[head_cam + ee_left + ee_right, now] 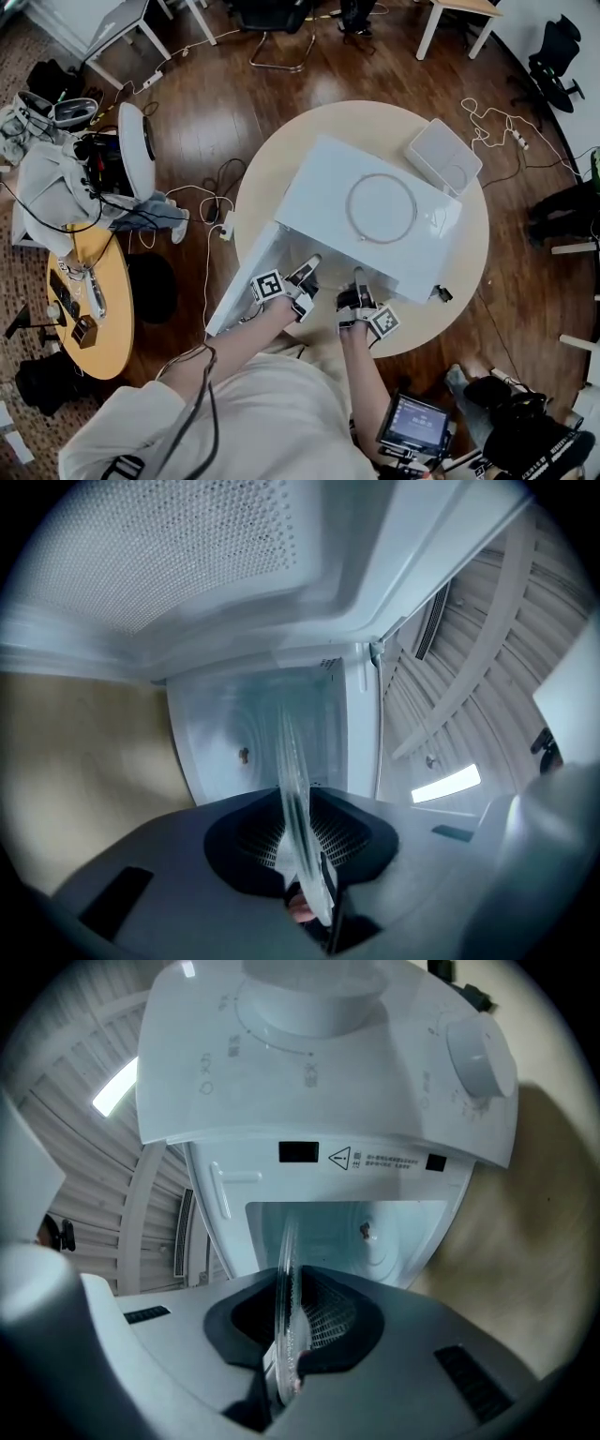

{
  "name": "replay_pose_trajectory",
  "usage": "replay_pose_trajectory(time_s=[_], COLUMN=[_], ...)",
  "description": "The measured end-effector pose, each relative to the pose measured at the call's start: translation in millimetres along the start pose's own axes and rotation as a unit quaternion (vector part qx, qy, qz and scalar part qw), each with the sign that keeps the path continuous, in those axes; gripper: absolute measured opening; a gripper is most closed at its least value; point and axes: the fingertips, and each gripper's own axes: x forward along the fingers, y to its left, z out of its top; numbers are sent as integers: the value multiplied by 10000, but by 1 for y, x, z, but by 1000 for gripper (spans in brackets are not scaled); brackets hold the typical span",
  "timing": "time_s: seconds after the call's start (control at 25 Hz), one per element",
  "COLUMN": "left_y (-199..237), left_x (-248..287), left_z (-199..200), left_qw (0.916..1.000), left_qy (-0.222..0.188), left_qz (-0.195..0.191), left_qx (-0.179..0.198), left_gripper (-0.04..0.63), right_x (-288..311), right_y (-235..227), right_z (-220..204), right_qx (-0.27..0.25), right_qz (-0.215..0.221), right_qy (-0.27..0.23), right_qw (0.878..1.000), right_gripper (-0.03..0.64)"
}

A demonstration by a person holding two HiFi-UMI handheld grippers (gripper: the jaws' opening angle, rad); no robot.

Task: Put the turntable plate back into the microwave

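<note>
You stand at a round bench (281, 159) that carries a white microwave (319, 187), its door (246, 281) swung open to your left. Both of your hands hold grippers up against the oven's open front. The left gripper (307, 267) and the right gripper (359, 279) sit close beside each other and point level into the opening.

The clear glass turntable plate (295, 799) is held between the two tools at the mouth of the cavity (253, 742). Each gripper view shows it edge-on, reaching forward toward the oven floor and its small drive stub (364, 1230).

In the right gripper view, the fingers (298, 1384) are pinched tight on the plate's rim. In the left gripper view, the rim also lies between the fingers (330, 921), but they stand slightly spread, with a dark gap beside the glass.

A thin ring (349, 208) lies flat on top of the microwave. A white box (443, 155) sits on the bench behind it. The right gripper view also shows the control knob (480, 1058).
</note>
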Motion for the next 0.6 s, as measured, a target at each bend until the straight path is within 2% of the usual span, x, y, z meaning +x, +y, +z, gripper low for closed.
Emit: replay_pose_trajectory(time_s=[0.24,0.44,0.6], left_y=[5,15,11], left_x=[-13,-26,-28], left_z=[-3,-5,-6], left_qw=[10000,9990,9996], left_qy=[4,33,72], left_qz=[8,411,277], left_qx=[62,171,81], left_gripper=[74,74,74], right_x=[9,13,19], right_y=[-3,-5,-7], right_z=[-2,-2,-3], right_qx=[37,39,13], right_qz=[-24,-2,16], right_qy=[-95,-191,-267], right_qw=[9999,9998,9996], right_gripper=[32,32,32])
